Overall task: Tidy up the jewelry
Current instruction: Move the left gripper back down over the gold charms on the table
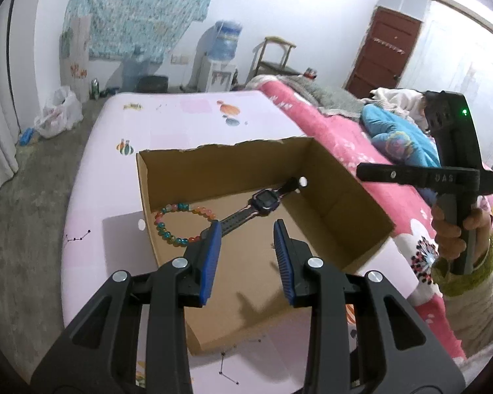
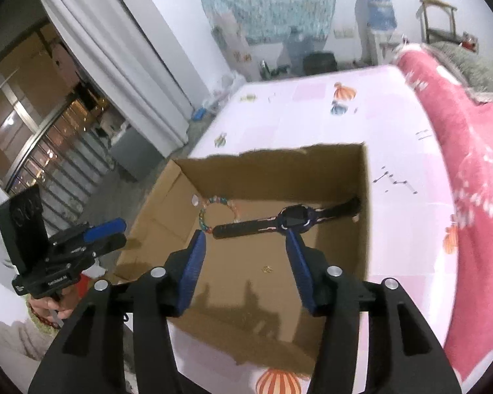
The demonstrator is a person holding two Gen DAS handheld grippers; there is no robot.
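A: Where does the jewelry sit?

B: Inside the open cardboard box [image 1: 312,177] on the pale pink sheet [image 1: 194,121]. In the left wrist view the beaded bracelet [image 1: 180,223] lies at the left of the box floor and the dark wristwatch [image 1: 263,202] runs diagonally up to the right of it.

A: Are they touching?

B: Hard to say. The left gripper [image 1: 246,229] fills the lower middle of that frame, and its left finger covers the spot where the strap end meets the beads. In the right wrist view the two look just beside each other, but the bracelet [image 2: 213,210] is blurred there and its near edge is hidden behind a blue pad.

A: And the tools?

B: Both stand with jaws apart and nothing between the pads. The right gripper [image 2: 245,236] hangs over the box [image 2: 272,170], its right fingertip overlapping the watch [image 2: 292,218] face in the picture; whether it touches I cannot tell.

A: Anything else on the box floor?

B: A tiny gold speck [image 2: 267,269] in the lower middle, too small to identify.

A: What is cut off?

B: The near wall of the box, behind the gripper bodies. At the right edge of the left view, a hand [image 1: 457,229] grips the other tool's handle; its fingers are out of frame. The red quilt [image 2: 470,151] runs off the right side.
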